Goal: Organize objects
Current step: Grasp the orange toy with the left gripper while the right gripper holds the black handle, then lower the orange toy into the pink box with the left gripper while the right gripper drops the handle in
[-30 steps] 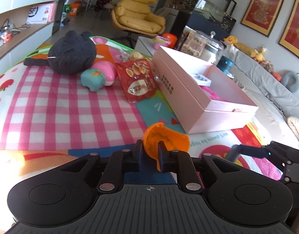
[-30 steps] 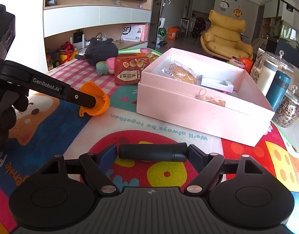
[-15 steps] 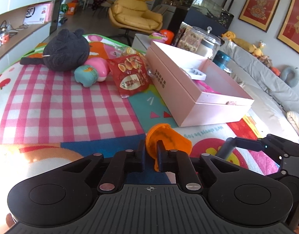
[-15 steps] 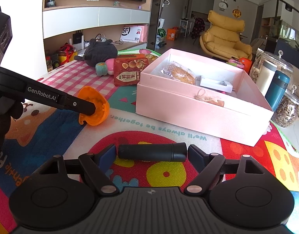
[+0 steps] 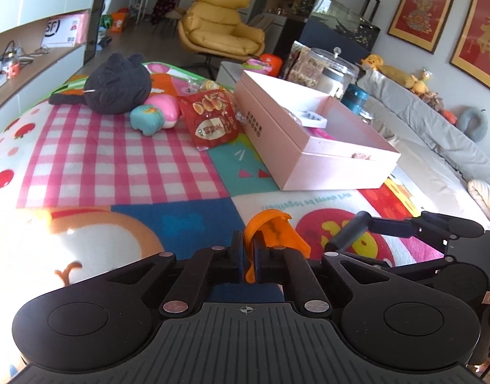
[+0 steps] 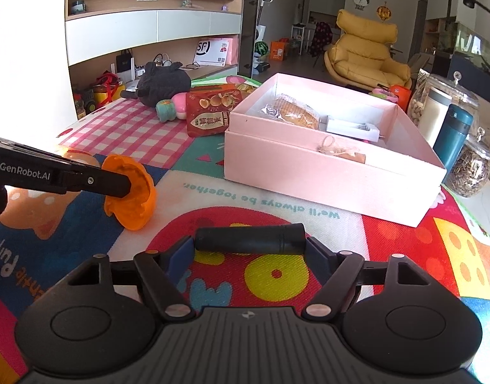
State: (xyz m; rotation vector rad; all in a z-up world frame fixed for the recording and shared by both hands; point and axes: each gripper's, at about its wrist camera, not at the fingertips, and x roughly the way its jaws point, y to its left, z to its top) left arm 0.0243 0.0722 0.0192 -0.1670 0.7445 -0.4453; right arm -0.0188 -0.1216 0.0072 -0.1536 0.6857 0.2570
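Note:
My left gripper (image 5: 248, 249) is shut on the rim of an orange plastic cup (image 5: 273, 233), held just above the play mat; the cup also shows in the right wrist view (image 6: 133, 192), pinched by the left gripper's fingers (image 6: 117, 185). My right gripper (image 6: 249, 240) is shut on a black cylinder (image 6: 249, 238), held crosswise between its fingers above the mat; the cylinder also shows in the left wrist view (image 5: 349, 232). An open pink box (image 6: 325, 172) lies ahead with a wrapped pastry (image 6: 293, 113) and a small white box (image 6: 352, 126) inside.
A red snack bag (image 5: 213, 121), a pink and teal toy (image 5: 155, 116) and a dark plush toy (image 5: 117, 84) lie left of the pink box (image 5: 309, 166). Glass jars (image 6: 469, 172) and a teal bottle (image 6: 453, 136) stand right of it. A grey sofa (image 5: 437, 147) lies beyond.
The left gripper has carried the orange cup back and to the right, closer to the right gripper. The right gripper still holds the black cylinder in much the same place.

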